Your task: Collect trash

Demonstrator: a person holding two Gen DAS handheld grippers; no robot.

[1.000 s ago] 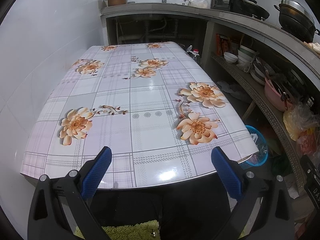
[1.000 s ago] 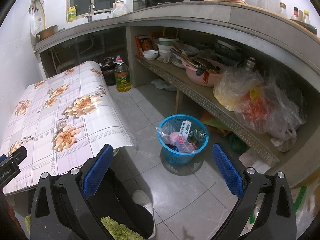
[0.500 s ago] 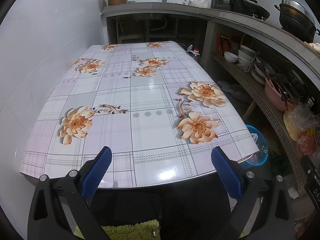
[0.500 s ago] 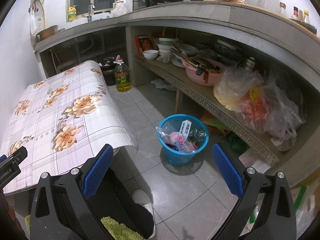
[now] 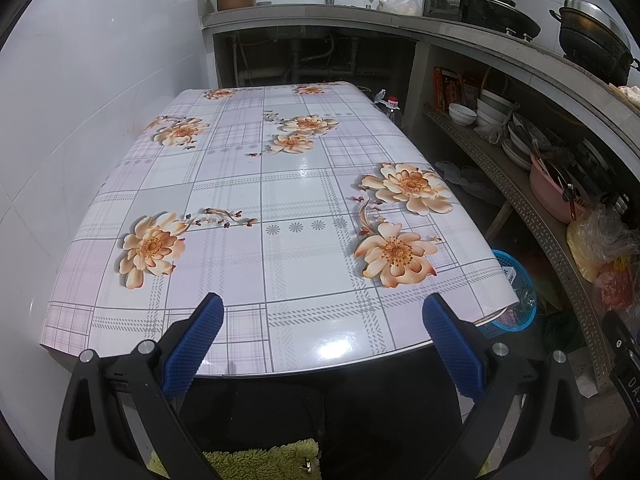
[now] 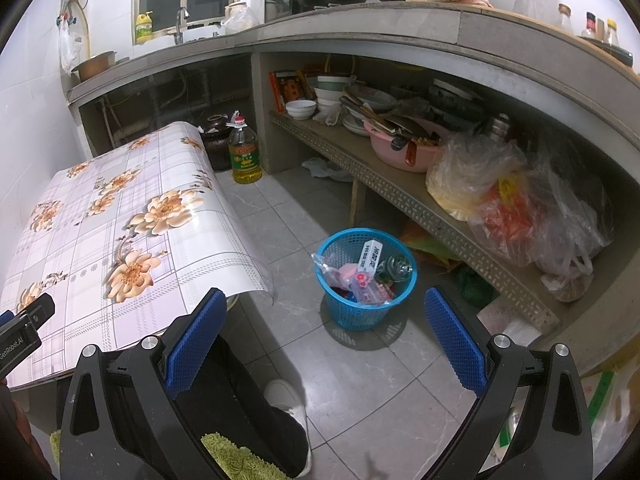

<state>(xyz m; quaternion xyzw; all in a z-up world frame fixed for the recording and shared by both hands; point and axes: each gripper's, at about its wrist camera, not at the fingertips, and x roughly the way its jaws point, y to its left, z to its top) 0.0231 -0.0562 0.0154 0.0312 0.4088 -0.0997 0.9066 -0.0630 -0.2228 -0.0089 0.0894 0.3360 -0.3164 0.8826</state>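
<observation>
Blue plastic mesh forms the waste basket (image 6: pixel 366 280), which stands on the tiled floor just beside the surface (image 5: pixel 280 208) and already holds wrappers and a bottle. Both the left tool (image 5: pixel 320 344) and the right tool (image 6: pixel 322 340) hang with jaws spread wide and nothing in them. With no loose rubbish showing on the flowered cloth, a hasty reach might snag the curling cloth edge or tip the light basket.
</observation>
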